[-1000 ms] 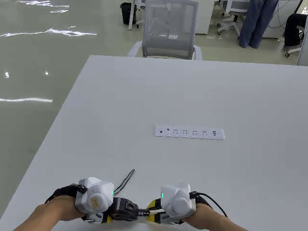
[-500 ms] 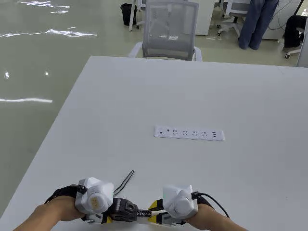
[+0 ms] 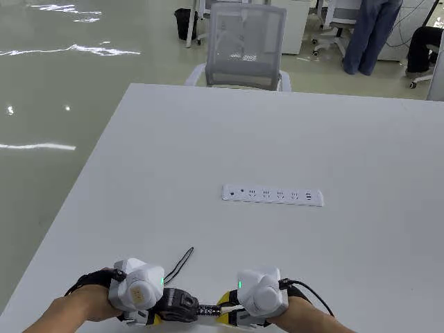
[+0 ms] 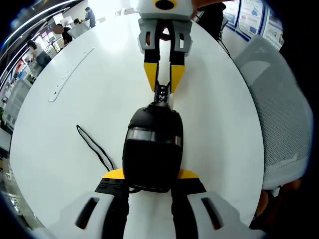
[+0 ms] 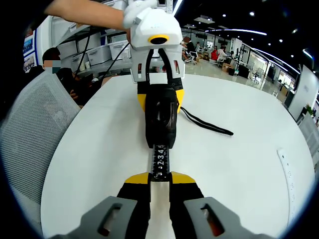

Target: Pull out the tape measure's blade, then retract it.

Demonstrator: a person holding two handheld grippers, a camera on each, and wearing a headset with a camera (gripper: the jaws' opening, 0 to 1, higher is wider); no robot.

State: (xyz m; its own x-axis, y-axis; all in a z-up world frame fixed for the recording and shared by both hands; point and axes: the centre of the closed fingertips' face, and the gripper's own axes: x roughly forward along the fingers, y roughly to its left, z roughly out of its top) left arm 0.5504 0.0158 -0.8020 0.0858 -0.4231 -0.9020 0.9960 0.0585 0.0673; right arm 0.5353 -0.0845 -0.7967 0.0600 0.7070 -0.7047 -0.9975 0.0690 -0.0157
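Observation:
A black tape measure lies at the near edge of the white table, held in my left gripper, whose yellow-tipped jaws are shut on its body. A short length of the blade, with numbers 2, 3, 4 showing, runs out of the case. My right gripper is shut on the blade's end. In the head view the left gripper and right gripper face each other, a few centimetres apart. The tape's black wrist strap trails away across the table.
A white power strip lies mid-table. A grey mesh office chair stands at the table's far edge. People and more chairs are in the far right background. The white table stretches wide ahead.
The right gripper has shifted slightly to the right, drawing a little more blade out of the case. The left gripper holds the case still.

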